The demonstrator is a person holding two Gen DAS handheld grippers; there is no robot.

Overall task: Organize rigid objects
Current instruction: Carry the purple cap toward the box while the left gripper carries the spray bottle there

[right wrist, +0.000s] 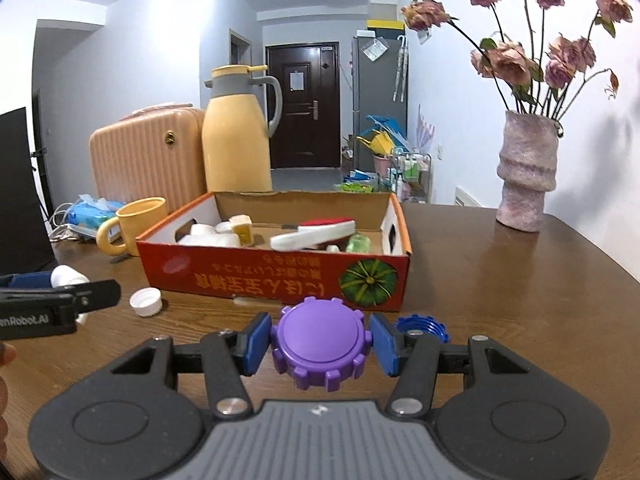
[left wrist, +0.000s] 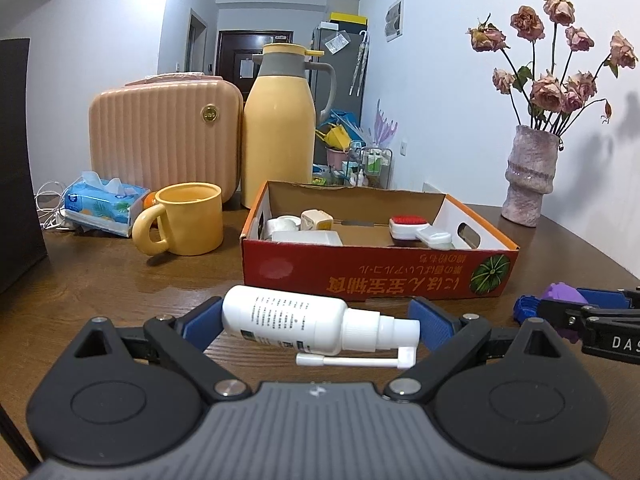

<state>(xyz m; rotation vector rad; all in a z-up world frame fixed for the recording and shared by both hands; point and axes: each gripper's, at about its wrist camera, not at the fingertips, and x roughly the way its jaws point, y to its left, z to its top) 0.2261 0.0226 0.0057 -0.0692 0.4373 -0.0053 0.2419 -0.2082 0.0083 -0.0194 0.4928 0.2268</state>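
here, the red cardboard box (right wrist: 276,276) sits straight ahead of both grippers, toward the far edge of the brown wooden tabletop (right wrist: 500,280), its open top already holding small white items. the right gripper (right wrist: 322,346) pinches a purple ridged plastic cap (right wrist: 322,348) between its blue fingers (right wrist: 254,346), just short of the box's near wall. the left gripper (left wrist: 318,326) has its fingers closed on the ends of a white plastic spray bottle (left wrist: 296,322), long axis lying crosswise, nozzle toward the right hand.

Yellow mug (left wrist: 188,218) seen beyond the fingers to the left, tissue pack (left wrist: 104,202) beside it, pink case (left wrist: 164,140) and yellow jug (left wrist: 280,128) behind, vase (left wrist: 528,176) of dried roses (left wrist: 560,60) set far right, brown table (left wrist: 120,292) beneath
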